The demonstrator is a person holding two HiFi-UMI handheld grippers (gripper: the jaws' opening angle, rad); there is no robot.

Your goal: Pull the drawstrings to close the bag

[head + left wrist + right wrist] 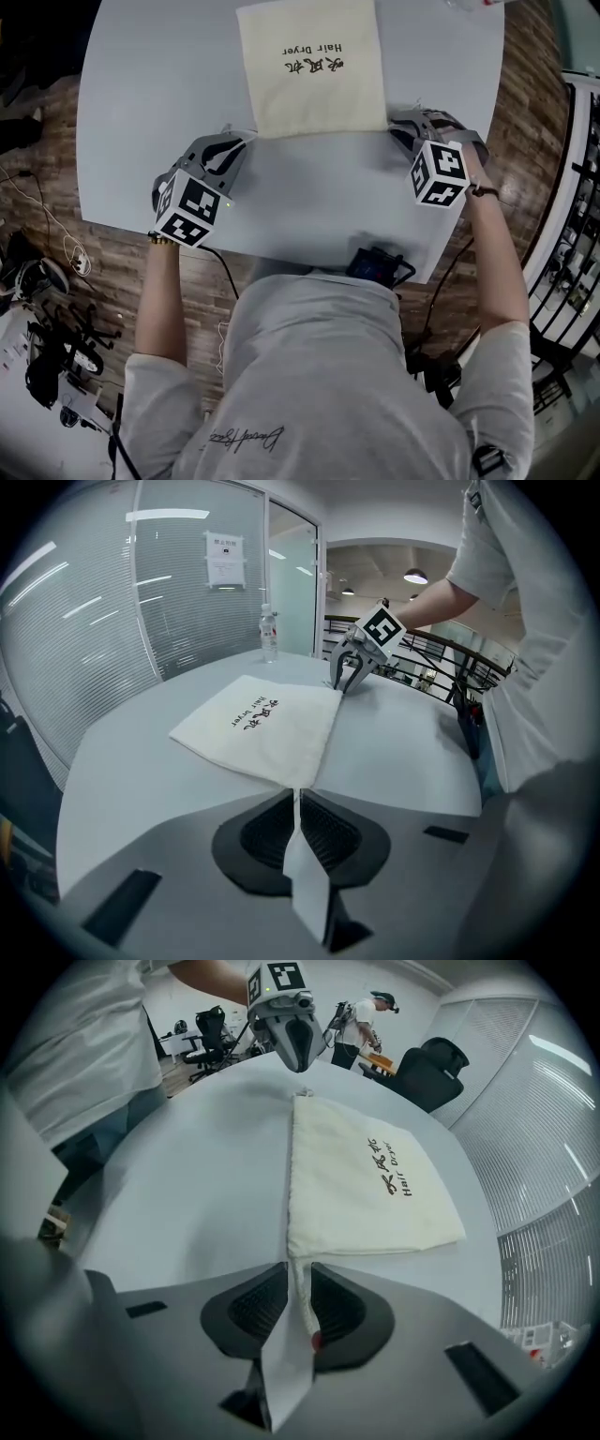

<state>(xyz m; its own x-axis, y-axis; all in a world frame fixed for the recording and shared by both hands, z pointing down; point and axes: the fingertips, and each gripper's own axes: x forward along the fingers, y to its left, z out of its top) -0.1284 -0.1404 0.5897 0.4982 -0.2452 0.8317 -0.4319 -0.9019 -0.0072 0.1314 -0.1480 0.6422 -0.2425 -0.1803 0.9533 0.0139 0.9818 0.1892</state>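
Jaws of the left gripper (298,794) stand almost together on a thin pale strand, seemingly the left cord (294,808), though it is too fine to be sure the pads press it. It runs out of the near left corner of the bag (267,728). The right gripper (298,1269) is closed on the right drawstring (301,1293), a textured cord that leaves the bag's other near corner and passes between the ribbed pads. Both tools rest low on the table (150,112), one at each end of the bag's near edge, tips pointing inward at each other. That edge lies straight and ungathered. The cream bag lies flat, printed "Hair Dryer", its far end pointing away from the person. A water bottle (270,635) stands upright at the table's far side, well apart from the bag.
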